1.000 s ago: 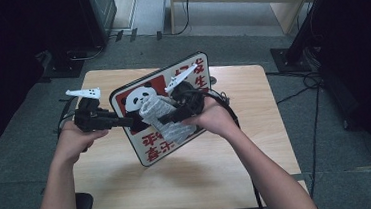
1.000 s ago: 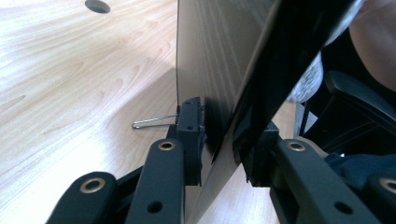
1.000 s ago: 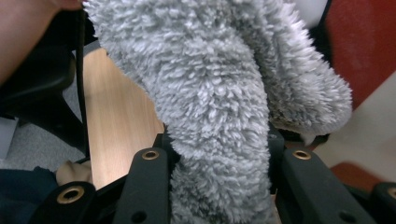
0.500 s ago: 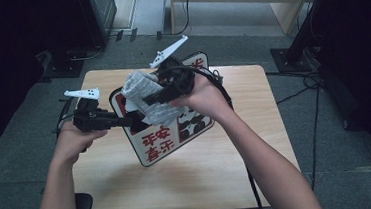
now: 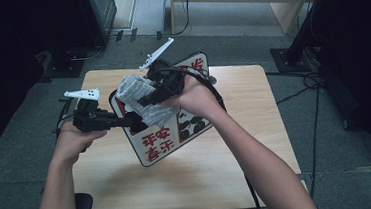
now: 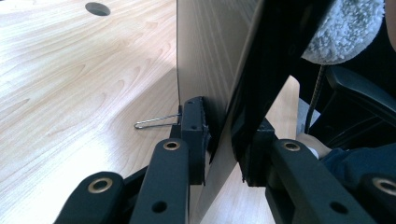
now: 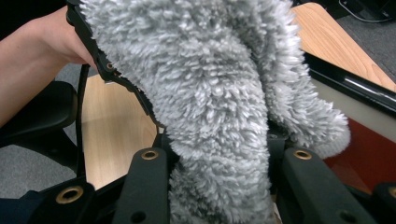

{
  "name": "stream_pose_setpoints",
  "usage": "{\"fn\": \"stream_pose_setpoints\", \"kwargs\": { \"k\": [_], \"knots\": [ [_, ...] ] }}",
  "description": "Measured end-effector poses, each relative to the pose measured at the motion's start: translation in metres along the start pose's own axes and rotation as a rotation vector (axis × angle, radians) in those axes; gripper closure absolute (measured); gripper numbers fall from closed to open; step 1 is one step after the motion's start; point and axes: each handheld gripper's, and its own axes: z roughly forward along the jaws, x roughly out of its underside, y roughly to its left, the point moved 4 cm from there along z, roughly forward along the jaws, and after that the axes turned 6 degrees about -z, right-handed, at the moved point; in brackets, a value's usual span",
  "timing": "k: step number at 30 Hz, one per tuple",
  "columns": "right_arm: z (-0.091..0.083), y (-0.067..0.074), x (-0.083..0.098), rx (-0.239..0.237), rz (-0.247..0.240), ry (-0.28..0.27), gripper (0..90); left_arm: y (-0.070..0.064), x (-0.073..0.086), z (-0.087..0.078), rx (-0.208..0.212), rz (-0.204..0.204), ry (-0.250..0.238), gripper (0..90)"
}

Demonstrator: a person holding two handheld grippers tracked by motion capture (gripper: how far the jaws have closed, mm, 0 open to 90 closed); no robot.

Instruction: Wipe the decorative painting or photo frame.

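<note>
table [image 5: 257,144]: light wood | cables [image 5: 312,82]: on floor | chair [image 7: 42,116]: black

The left gripper [image 5: 133,121] clamps the edge of the red-and-white printed sign board [image 5: 161,144], which stands tilted directly ahead of it and blocks passage there. The fluffy grey cloth [image 5: 140,95] held in the right gripper [image 5: 145,100] hangs just above. Left of and behind the left gripper, the light wooden table [image 5: 190,184] lies open.
</note>
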Motion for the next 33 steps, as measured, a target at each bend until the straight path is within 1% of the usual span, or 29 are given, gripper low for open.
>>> {"fn": "stream_pose_setpoints", "kwargs": {
  "k": [2, 5, 7, 14, 19, 26, 33],
  "knots": [
    [0.001, -0.001, 0.001, 0.001, -0.005, 0.002, 65.8, 0.000, 0.000, 0.000, 0.002, -0.005, -0.005, 75.7],
    [0.005, -0.002, 0.004, 0.006, -0.013, 0.013, 65.9, 0.001, 0.000, 0.000, 0.004, -0.005, -0.001, 75.7],
    [0.007, -0.003, 0.007, 0.000, -0.003, 0.008, 65.9, 0.001, 0.000, 0.000, 0.003, -0.006, -0.001, 75.7],
    [0.009, -0.003, 0.009, -0.006, -0.003, 0.012, 65.9, 0.002, 0.000, 0.000, 0.003, -0.008, -0.001, 75.8],
    [0.012, -0.003, 0.012, -0.006, -0.006, 0.010, 65.8, 0.002, 0.001, -0.001, -0.006, -0.014, 0.003, 76.3],
    [0.020, -0.002, 0.021, -0.014, -0.006, 0.027, 65.7, 0.002, 0.001, -0.001, -0.007, -0.021, 0.000, 76.4],
    [0.024, -0.001, 0.031, -0.020, -0.001, 0.029, 65.7, 0.001, 0.000, 0.000, -0.007, -0.013, 0.001, 76.1]
  ]
}}
